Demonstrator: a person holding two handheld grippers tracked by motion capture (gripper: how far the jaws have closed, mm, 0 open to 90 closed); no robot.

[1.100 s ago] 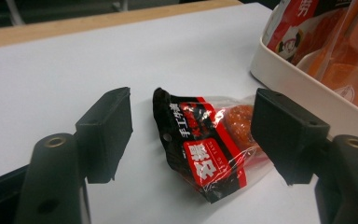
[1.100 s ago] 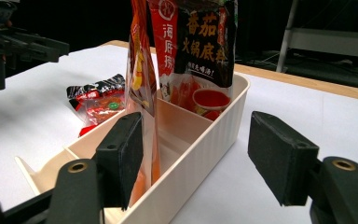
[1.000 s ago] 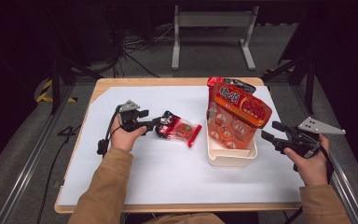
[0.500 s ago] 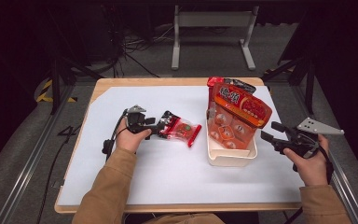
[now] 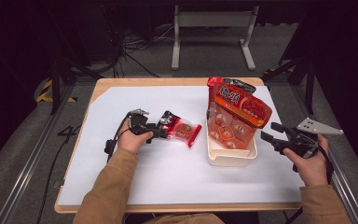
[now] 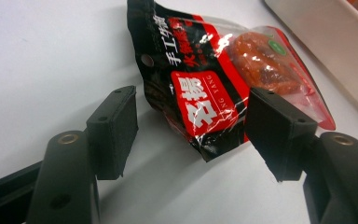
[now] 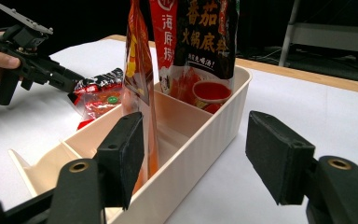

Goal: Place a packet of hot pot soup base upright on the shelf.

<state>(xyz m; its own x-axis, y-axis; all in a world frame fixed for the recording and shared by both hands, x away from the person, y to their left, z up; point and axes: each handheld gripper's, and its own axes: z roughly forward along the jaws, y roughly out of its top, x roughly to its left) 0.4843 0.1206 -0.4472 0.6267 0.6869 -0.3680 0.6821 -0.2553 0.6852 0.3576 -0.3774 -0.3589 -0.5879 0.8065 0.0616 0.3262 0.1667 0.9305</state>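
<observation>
A red and black snack packet (image 5: 182, 130) (image 6: 223, 79) lies flat on the white mat (image 5: 135, 186). My left gripper (image 5: 164, 131) (image 6: 196, 135) is low at the packet's left end with its jaws on either side of that end. The jaws have just been opening; the left pad stands apart from the film, so nothing is gripped. A cream bin (image 5: 230, 161) (image 7: 200, 140) holds an upright orange pouch (image 5: 240, 109) (image 7: 137, 60) and a dark sauce pouch (image 7: 205, 28). My right gripper (image 5: 270, 131) (image 7: 196, 154) hangs open just right of the bin, holding nothing.
The bin has dividers, and its near compartments hold nothing. In the right gripper view the left gripper (image 7: 72, 80) and the snack packet (image 7: 98, 95) show beyond the bin. Wooden table edges frame the mat; a metal stand (image 5: 212, 42) sits on the floor behind.
My left gripper has sunk a little and edged right, closer onto the packet's end. The right hand and the bin have kept still.
</observation>
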